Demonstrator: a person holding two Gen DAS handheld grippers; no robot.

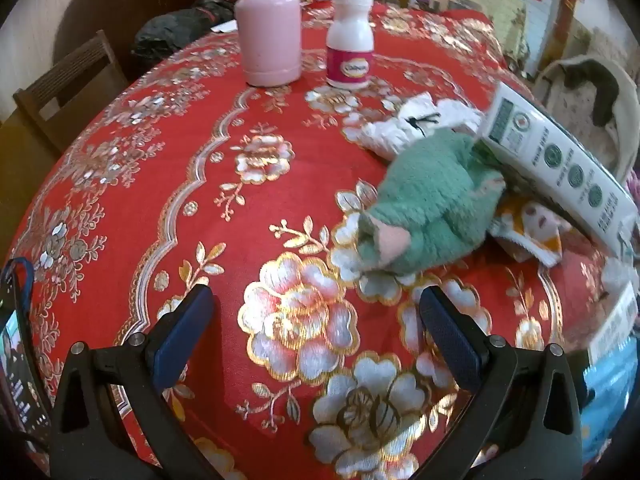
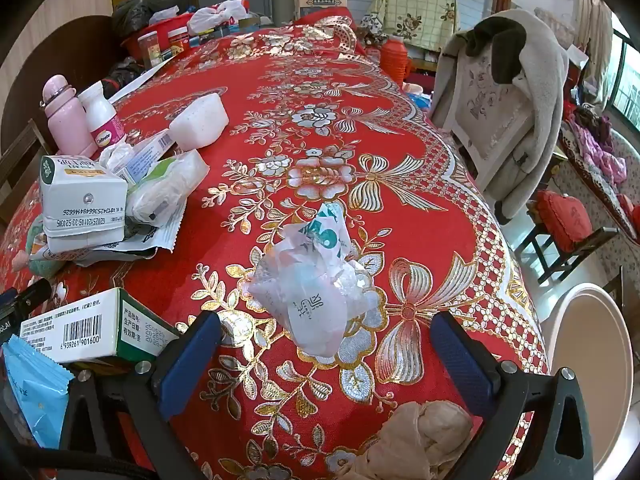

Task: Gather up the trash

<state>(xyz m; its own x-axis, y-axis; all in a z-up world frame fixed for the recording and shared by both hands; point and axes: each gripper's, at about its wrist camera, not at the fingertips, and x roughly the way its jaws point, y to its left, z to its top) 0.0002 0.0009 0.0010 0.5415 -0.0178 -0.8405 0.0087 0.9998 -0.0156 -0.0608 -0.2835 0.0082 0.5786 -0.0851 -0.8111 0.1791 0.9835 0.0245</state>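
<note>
Jaws on both grippers stand wide, nothing between them. Crumpled plastic bag (image 2: 316, 280) lies on the red tablecloth (image 2: 400, 216) just ahead of the right gripper (image 2: 326, 346), apart from its fingers. Suggest straddling the bag's bulk, closing low. Left gripper (image 1: 316, 310) faces a green plush toy (image 1: 424, 216). White bottle (image 1: 350, 40) reads "Caltrate".

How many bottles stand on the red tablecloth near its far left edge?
2: a pink bottle and, right beside it, a white bottle with a pink label. Jars in the far clutter aren't counted; more may be hidden.
</note>
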